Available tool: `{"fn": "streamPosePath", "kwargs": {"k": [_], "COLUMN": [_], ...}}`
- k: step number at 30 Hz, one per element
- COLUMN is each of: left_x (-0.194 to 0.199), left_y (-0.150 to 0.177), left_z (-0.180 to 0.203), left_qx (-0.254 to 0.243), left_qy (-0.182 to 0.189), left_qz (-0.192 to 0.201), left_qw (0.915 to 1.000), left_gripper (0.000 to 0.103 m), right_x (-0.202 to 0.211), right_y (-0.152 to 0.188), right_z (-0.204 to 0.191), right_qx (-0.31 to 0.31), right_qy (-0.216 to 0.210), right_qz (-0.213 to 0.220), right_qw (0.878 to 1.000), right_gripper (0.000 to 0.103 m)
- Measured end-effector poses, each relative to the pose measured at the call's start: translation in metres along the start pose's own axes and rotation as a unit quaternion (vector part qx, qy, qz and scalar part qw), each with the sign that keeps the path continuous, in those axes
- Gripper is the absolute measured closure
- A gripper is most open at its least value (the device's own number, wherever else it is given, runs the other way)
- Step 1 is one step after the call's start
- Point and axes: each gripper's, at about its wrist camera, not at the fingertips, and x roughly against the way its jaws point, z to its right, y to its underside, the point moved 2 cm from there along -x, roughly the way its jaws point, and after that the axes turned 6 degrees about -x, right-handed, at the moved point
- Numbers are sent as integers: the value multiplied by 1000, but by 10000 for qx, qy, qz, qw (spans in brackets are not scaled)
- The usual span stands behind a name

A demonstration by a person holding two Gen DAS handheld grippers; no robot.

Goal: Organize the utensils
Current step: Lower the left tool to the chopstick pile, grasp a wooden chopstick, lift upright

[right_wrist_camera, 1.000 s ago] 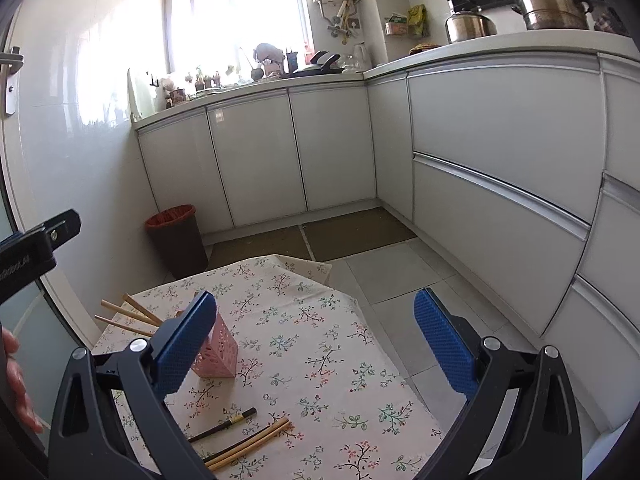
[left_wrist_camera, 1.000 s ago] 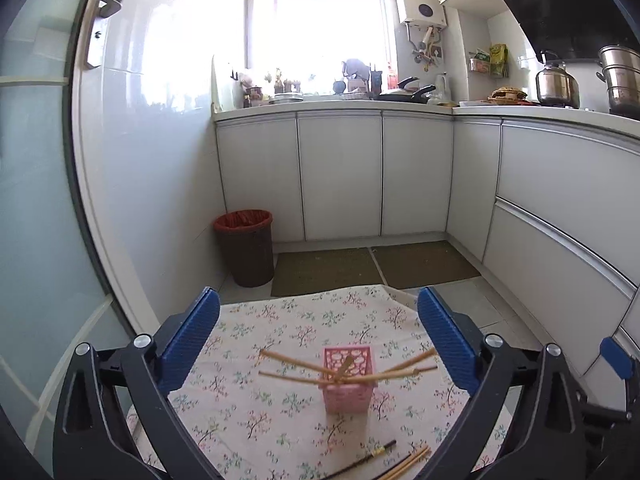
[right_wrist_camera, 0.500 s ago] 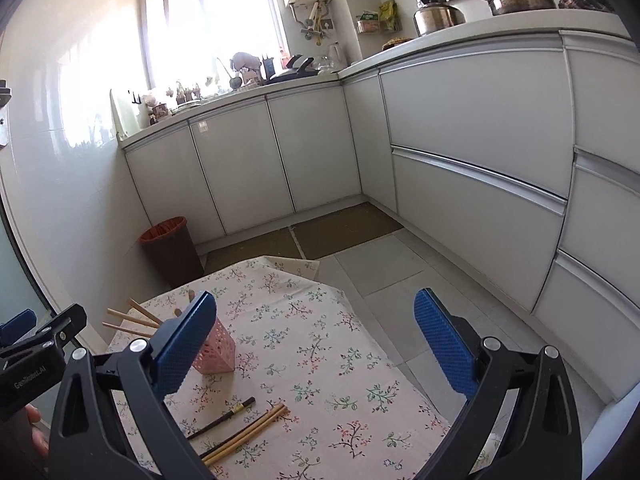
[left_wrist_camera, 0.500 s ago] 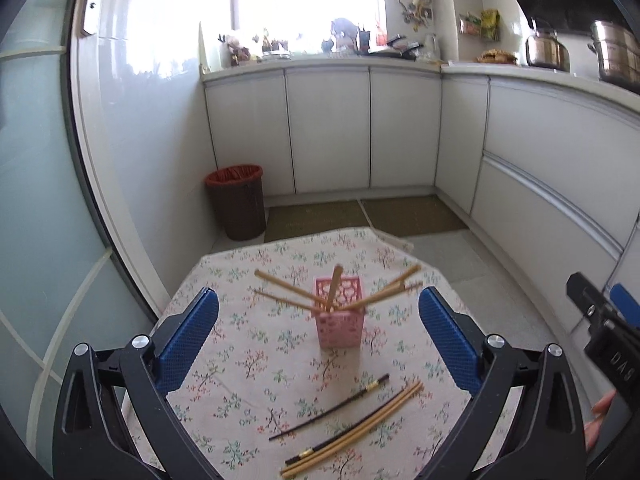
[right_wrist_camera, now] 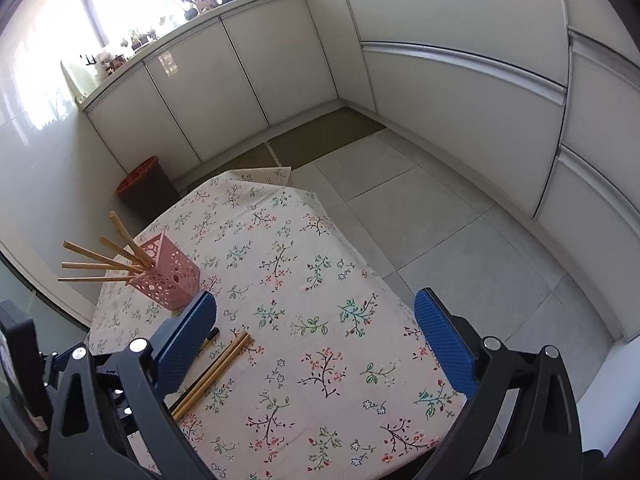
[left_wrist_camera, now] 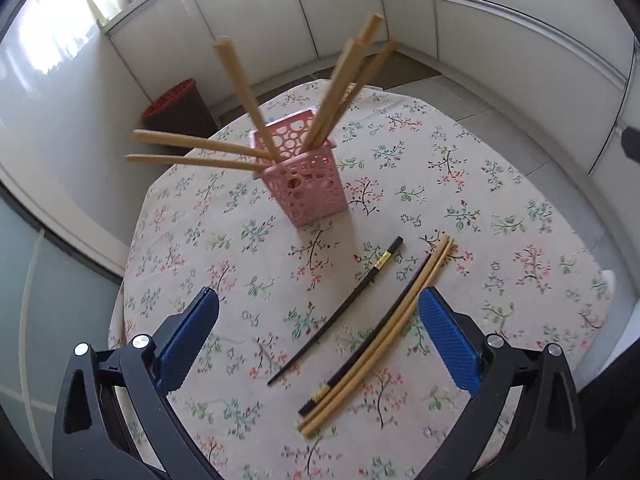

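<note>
Both grippers (left_wrist_camera: 318, 338) (right_wrist_camera: 316, 340) gape empty; only left view shows the lone black chopstick (left_wrist_camera: 340, 312) whole

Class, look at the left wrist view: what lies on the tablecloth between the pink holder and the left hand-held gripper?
In the left wrist view, loose chopsticks: one black chopstick alone, then a black one beside two wooden chopsticks. Left hand-held gripper; pink holder.

The left tool (left_wrist_camera: 318, 332) has swung in and tipped down over the floral-clothed tabletop (left_wrist_camera: 500, 240), now hanging wide open above the loose black and wooden chopsticks (left_wrist_camera: 376, 338). The pink perforated plastic holder (left_wrist_camera: 306, 178) looms closer. The right tool (right_wrist_camera: 316, 332) has tilted downward too.
</note>
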Motion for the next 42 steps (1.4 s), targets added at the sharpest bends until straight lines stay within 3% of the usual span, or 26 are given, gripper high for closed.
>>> {"fn": "streamPosePath", "kwargs": {"k": [3,5,7,10,14,18,20,23,31,33,36,42], "left_x": [-18,-24,-33,-48,-57,-65,-70,-77,-81,-80,-87,-100], "left_y": [0,-1,-2,-4,-9,-16,-17,-17,-21,-23,-25,-22], "left_z": [17,29,41,53,69,82,86,90,87,88,90,89], "left_qx": [-253,-453,-689,-878,-1087,-1319,-1324,-1334,-1259,-1249,-1337,-1285], "left_qy": [291,526,782,1007,1644,1887,2337,2649,2425,2516,2276,2387], "left_qz": [-194,-233,-297,-469,-498,-577,-686,-890,-854,-846,-901,-992], "left_qw": [9991,9973,9941,9899,9791,9714,9608,9508,9582,9560,9603,9574], "left_gripper": [18,30,49,66,66,66,66,66,66,66,63,62], "right_x": [-7,-12,-15,-20,-23,-22,-23,-27,-31,-32,-33,-36], "right_y": [4,4,4,2,-1,-7,-9,-10,-10,-9,-10,-8], "right_z": [0,-1,0,5,14,26,33,41,49,48,48,48], "right_qx": [73,135,152,46,-189,-517,-679,-845,-1066,-1048,-1035,-1003], "right_qy": [43,71,113,177,240,313,311,322,276,276,294,389], "right_qz": [-125,-182,-227,-297,-354,-324,-379,-492,-620,-652,-657,-723], "right_qw": [9999,9997,9996,9994,9989,9976,9965,9947,9920,9920,9920,9916], "right_gripper": [7,7,7,7,7,7,7,7,7,7,7,7]}}
